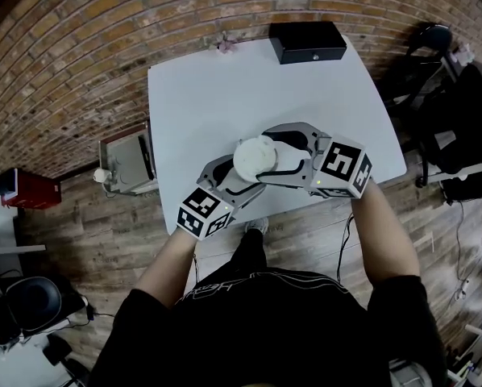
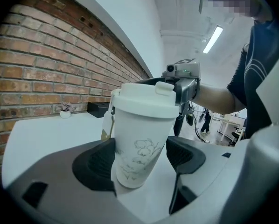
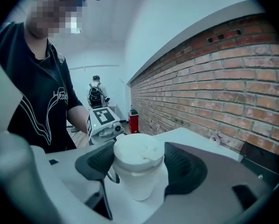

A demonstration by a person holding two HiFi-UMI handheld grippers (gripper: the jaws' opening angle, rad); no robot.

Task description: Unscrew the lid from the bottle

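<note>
A white bottle (image 2: pixel 138 146) with a faint flower drawing and a white lid (image 1: pixel 254 158) is held over the front edge of the white table (image 1: pixel 193 95). My left gripper (image 2: pixel 140 161) is shut on the lower body of the bottle, one pad on each side. It reaches in from the lower left (image 1: pixel 243 179) in the head view. My right gripper (image 3: pixel 138 164) comes from the right, and its pads sit against both sides of the lid (image 3: pixel 138 149). The bottle's body (image 3: pixel 134 183) shows below the lid. The lid sits level on the bottle.
A black box (image 1: pixel 307 41) and a small potted plant (image 1: pixel 225 44) stand at the table's far edge by the brick wall. A low cabinet (image 1: pixel 124 164) stands left of the table and a red box (image 1: pixel 27 188) farther left. Dark chairs (image 1: pixel 459 135) stand on the right.
</note>
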